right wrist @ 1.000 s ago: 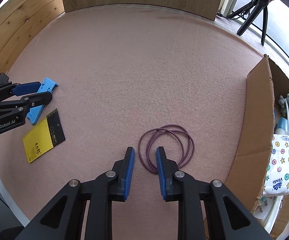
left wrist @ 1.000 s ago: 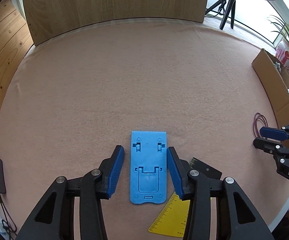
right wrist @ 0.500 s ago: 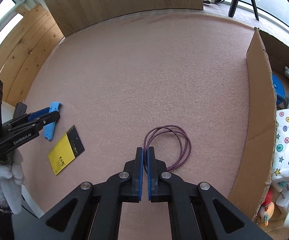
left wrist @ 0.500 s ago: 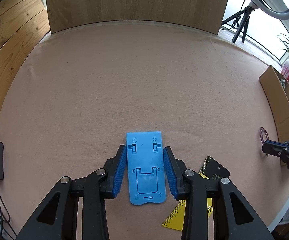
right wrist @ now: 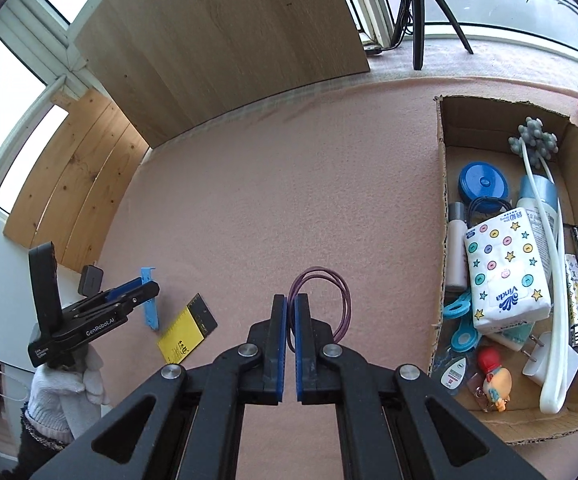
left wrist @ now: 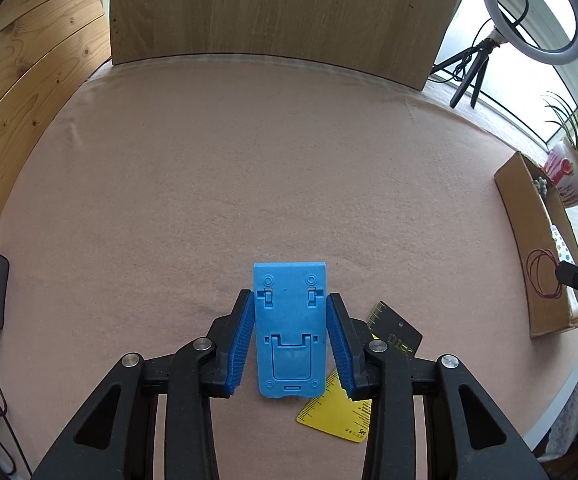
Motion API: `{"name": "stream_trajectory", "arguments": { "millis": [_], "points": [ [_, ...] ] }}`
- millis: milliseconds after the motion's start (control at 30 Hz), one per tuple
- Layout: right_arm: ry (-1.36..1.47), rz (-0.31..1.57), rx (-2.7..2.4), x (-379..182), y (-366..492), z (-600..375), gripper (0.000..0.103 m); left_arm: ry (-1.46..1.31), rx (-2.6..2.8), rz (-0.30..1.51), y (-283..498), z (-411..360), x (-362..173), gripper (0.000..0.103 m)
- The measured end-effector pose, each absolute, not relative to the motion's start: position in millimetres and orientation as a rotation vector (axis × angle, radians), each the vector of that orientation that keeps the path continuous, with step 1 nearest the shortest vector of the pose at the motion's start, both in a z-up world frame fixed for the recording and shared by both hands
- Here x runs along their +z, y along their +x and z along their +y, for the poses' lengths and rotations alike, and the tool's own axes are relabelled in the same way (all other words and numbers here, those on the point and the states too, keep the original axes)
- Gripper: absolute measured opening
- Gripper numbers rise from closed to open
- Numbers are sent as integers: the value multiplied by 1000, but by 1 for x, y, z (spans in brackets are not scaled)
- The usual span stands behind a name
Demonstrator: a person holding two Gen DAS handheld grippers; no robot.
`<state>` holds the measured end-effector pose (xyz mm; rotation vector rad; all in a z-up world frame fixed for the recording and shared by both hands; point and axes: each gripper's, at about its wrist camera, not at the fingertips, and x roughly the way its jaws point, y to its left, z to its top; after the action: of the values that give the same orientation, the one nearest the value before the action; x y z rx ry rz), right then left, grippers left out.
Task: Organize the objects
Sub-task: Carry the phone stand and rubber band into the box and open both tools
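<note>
Left gripper [left wrist: 289, 340]: its jaws pinched the blue phone stand [left wrist: 289, 330] by both long sides, low in the middle of the left wrist view.
Blue phone stand: it was flat between the pads, over the pink cloth [left wrist: 249, 160].
Yellow ruler card [left wrist: 341, 412]: on the cloth at the lower right of the stand, partly under the right finger.
Right gripper [right wrist: 291, 320]: jaws almost pressed together, pinching the purple cord loop [right wrist: 329, 300] at the bottom centre.
Cardboard box [right wrist: 443, 200]: at the right side of the right wrist view, full of small things, beside the loop.
Gloved hand [right wrist: 65, 392]: lower left, holding the left gripper.
</note>
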<state>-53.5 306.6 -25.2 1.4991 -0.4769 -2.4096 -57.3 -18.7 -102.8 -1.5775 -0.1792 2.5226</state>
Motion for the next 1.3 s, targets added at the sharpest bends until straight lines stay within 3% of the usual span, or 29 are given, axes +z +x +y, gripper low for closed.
{"name": "stream_trajectory", "arguments": {
  "millis": [800, 1300],
  "points": [
    [1424, -477, -2681, 13, 4, 405, 3, -1282, 2322, 10, -65, 187, -25, 39],
    [1476, -488, -2646, -11, 11, 433, 3, -1277, 2236, 113, -120, 314, -31, 39]
  ]
}}
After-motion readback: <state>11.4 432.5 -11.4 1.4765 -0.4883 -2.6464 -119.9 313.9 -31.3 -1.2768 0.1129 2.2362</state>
